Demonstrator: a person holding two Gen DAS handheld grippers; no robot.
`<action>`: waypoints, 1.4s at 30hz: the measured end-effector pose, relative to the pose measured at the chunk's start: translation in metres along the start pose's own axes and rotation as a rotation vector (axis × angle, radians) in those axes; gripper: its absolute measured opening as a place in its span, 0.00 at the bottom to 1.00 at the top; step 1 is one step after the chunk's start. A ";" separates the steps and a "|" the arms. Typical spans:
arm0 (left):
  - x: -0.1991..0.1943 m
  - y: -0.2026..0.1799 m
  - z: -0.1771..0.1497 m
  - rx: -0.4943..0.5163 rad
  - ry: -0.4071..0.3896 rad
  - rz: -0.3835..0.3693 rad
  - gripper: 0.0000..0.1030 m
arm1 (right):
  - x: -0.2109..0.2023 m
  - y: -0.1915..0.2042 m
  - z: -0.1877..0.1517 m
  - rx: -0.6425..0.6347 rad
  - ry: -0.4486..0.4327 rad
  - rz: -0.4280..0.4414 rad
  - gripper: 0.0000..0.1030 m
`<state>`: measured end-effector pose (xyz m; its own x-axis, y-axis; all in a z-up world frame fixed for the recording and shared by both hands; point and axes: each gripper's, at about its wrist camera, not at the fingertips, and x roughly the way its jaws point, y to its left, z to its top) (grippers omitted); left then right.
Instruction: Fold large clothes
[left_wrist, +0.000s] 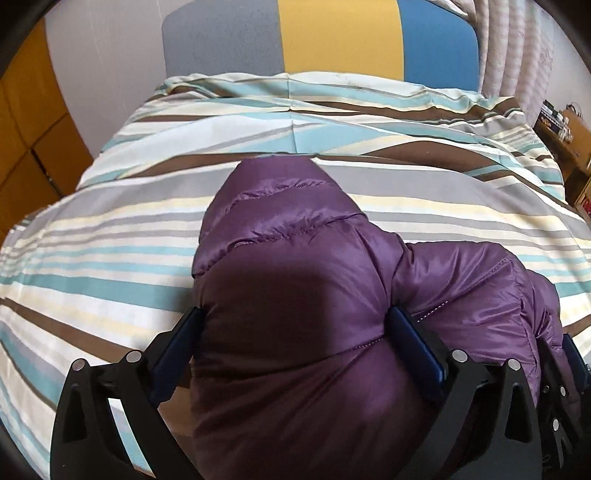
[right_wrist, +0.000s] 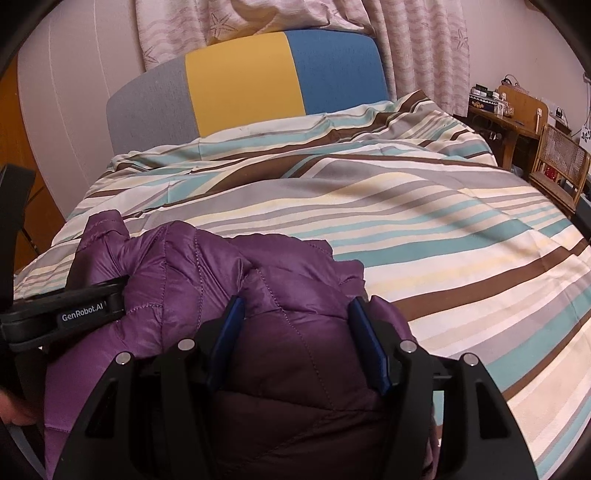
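Puffy quilted purple jacket (left_wrist: 295, 295) bulges between wide-spread left gripper (left_wrist: 295, 325); right gripper (right_wrist: 295, 314) pinches it; striped duvet (left_wrist: 110, 229).

Right gripper (right_wrist: 295, 317) fingers (right_wrist: 364, 339) straddle purple jacket (right_wrist: 207, 273).

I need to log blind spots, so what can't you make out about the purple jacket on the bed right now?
- Left wrist view: purple jacket bulges between the left tool, hiding whether it is pinched.
- Both views: the jacket's lower part is cut off by the bottom edge.
- Right wrist view: desk items too small.

jacket (left_wrist: 295, 295): purple quilted | duvet (left_wrist: 110, 240): teal, cream, grey, brown stripes | headboard (left_wrist: 332, 33): grey, yellow, blue
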<state>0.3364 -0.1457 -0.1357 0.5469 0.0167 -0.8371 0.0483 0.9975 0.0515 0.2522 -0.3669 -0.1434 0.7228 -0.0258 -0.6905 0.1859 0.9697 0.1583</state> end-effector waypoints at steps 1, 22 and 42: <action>0.001 0.000 0.000 -0.005 0.001 -0.003 0.97 | 0.003 -0.001 0.001 0.003 0.008 0.006 0.58; -0.100 0.011 -0.106 0.043 -0.188 -0.236 0.97 | -0.030 -0.001 -0.006 -0.015 -0.110 0.026 0.78; -0.084 0.030 -0.116 -0.009 -0.115 -0.308 0.97 | -0.045 -0.012 -0.038 -0.024 -0.016 0.014 0.86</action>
<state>0.1949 -0.1097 -0.1268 0.5982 -0.2933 -0.7457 0.2192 0.9550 -0.1999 0.1922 -0.3678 -0.1410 0.7356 -0.0157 -0.6772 0.1598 0.9755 0.1511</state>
